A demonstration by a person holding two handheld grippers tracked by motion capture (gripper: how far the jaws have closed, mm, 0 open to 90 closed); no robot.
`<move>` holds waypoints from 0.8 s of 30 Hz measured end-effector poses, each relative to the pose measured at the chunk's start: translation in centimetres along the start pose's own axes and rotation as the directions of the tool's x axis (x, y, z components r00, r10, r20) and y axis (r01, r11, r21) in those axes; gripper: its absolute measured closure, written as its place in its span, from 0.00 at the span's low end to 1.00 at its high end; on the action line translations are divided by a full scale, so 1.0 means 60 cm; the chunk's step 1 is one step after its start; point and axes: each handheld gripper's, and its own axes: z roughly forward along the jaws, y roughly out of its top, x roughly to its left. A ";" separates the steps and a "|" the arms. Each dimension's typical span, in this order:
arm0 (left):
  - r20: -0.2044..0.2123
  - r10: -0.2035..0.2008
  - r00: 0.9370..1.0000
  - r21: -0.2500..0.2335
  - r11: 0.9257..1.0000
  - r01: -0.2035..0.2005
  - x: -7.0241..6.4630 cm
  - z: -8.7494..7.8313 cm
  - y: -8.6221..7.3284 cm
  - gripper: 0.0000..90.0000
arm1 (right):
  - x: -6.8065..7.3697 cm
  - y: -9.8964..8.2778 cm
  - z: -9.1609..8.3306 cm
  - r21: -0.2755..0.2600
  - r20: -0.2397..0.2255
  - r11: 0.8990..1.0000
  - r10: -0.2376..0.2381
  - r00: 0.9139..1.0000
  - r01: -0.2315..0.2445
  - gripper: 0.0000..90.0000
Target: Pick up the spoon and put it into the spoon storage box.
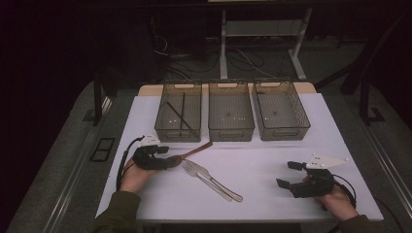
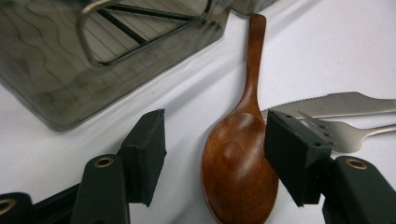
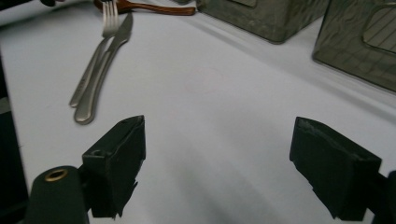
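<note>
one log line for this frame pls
left tongs: open, astride wooden spoon bowl | right tongs: open, idle | fork, knife: on table

On the white table (image 1: 291,160): 3 smoky transparent plastic bins (image 1: 231,110), 1 wooden spoon (image 2: 240,158), 1 metal fork (image 1: 206,180) and 1 metal table knife (image 1: 221,183). 2 black chopsticks (image 1: 179,114) lie inside the left bin. 2 handheld grippers (image 1: 167,162) are at work, 1 per hand.

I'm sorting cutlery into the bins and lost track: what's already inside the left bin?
The left bin holds two thin dark sticks, probably chopsticks, crossing on its ribbed floor. Its smoky near wall blurs the lower ends, so anything small there cannot be ruled out.
</note>
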 end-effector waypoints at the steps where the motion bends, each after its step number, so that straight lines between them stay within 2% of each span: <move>1: 0.001 -0.008 1.000 -0.005 1.000 0.008 -0.002 0.002 0.000 0.42 | -0.001 -0.001 -0.002 -0.003 -0.009 1.000 0.003 1.000 -0.003 0.20; 3: 0.003 0.008 1.000 0.008 1.000 -0.008 -0.002 0.002 0.000 0.43 | -0.001 0.000 -0.003 -0.010 0.006 1.000 0.004 1.000 -0.004 0.20; 4: 0.004 0.002 1.000 0.005 1.000 -0.002 -0.004 0.003 0.000 0.43 | -0.001 0.000 -0.003 -0.010 0.015 1.000 0.001 1.000 -0.001 0.20; 14: 0.007 0.028 1.000 0.052 0.998 -0.028 -0.009 0.010 -0.004 0.48 | 0.002 -0.002 0.003 0.012 0.019 1.000 -0.028 0.999 0.028 0.20; 24: 0.035 0.042 0.999 0.049 0.998 -0.044 -0.017 0.006 -0.007 0.59 | 0.000 -0.003 0.003 0.018 0.026 0.999 -0.035 0.999 0.035 0.20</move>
